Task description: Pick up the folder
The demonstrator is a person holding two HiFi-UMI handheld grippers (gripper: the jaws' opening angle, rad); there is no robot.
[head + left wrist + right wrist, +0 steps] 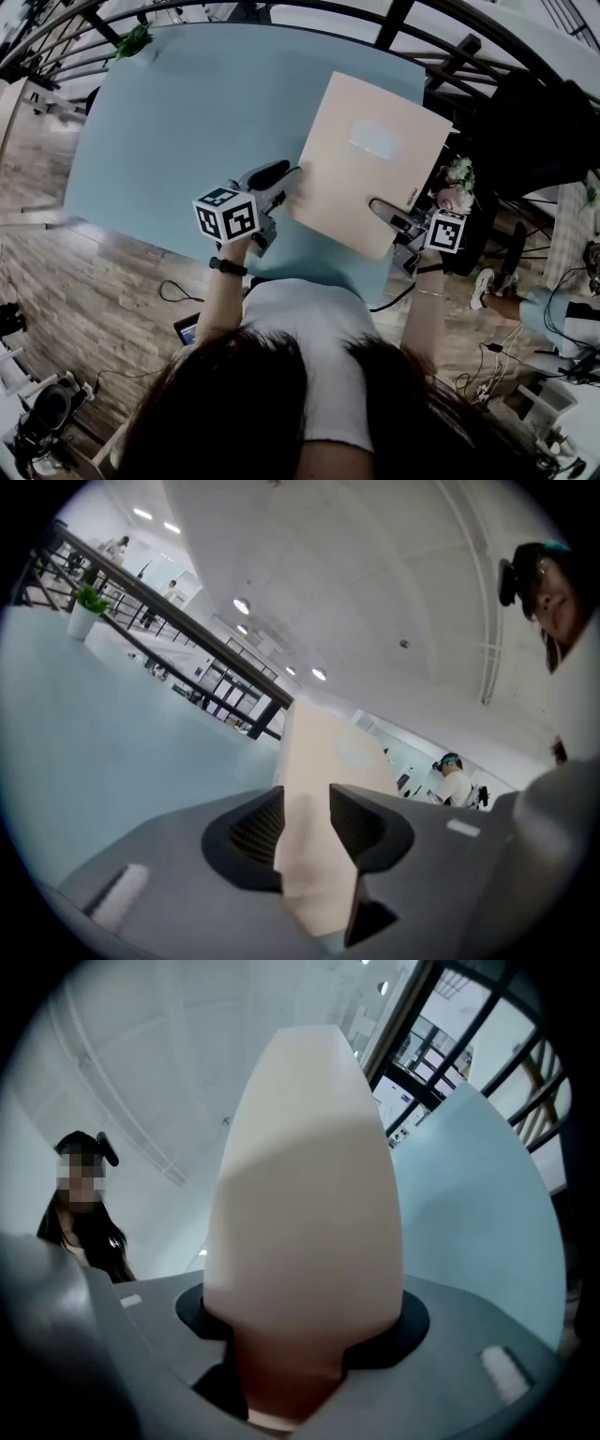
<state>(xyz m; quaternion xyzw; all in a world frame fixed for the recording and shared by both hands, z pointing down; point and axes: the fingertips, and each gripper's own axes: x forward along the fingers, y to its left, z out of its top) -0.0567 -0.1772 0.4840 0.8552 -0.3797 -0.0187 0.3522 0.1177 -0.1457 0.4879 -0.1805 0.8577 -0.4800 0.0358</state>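
- Folder [370, 159]: pale peach, tilted, held clear above the blue table [159, 131], gripped at two edges.
- Judgement: raise both hands evenly so the folder neither twists nor slips.
- Left gripper [284, 185]: pads clamped on the folder's left edge, jaws parted only by its thickness.
- Right gripper [382, 208]: clamped on the near-right edge.

blue table [187, 141], potted plant [132, 42]
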